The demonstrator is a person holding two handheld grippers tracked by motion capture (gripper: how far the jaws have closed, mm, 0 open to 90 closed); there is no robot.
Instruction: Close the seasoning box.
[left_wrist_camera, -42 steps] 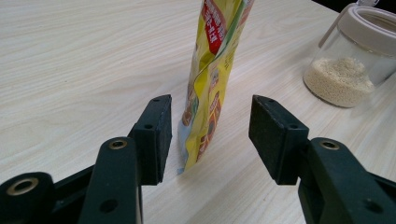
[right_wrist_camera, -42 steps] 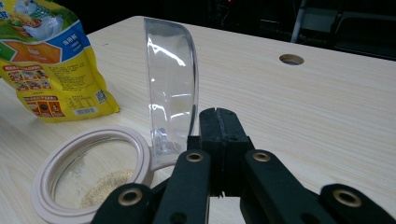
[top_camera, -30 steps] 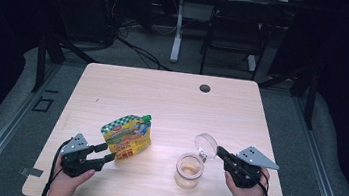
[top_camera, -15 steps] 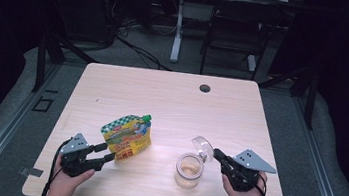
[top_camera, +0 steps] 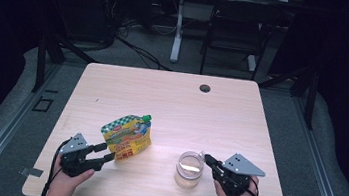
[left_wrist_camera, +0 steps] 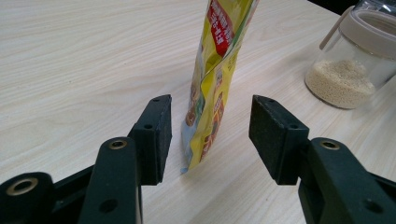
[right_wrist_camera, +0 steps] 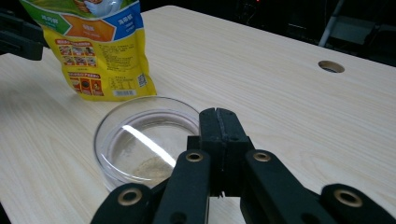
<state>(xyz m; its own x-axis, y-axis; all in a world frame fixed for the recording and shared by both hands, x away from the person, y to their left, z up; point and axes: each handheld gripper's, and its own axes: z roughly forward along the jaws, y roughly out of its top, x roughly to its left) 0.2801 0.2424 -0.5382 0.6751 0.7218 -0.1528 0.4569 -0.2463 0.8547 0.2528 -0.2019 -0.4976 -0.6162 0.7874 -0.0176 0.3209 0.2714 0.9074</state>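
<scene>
Pale wood worktop (top_camera: 172, 102) is lying bare toward twelve o'clock in the high view; pouch (top_camera: 126, 136) and glass jar (top_camera: 189, 169) are standing near its six o'clock edge. Left gripper (left_wrist_camera: 210, 135) is holding its jaws wide, the glossy yellow pouch's edge standing between them, untouched. Right gripper (right_wrist_camera: 219, 140) is keeping its jaws closed, pinching the round jar's lid rim at its five o'clock.

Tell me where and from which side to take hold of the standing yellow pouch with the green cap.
Probably grip the yellow printed standing pouch low on its thin side edge, coming in level from the left hand-held gripper side. That edge stands upright between the open jaws, narrow enough to pinch flat across both faces. The glass jar of grains stands apart, out of the way.
</scene>
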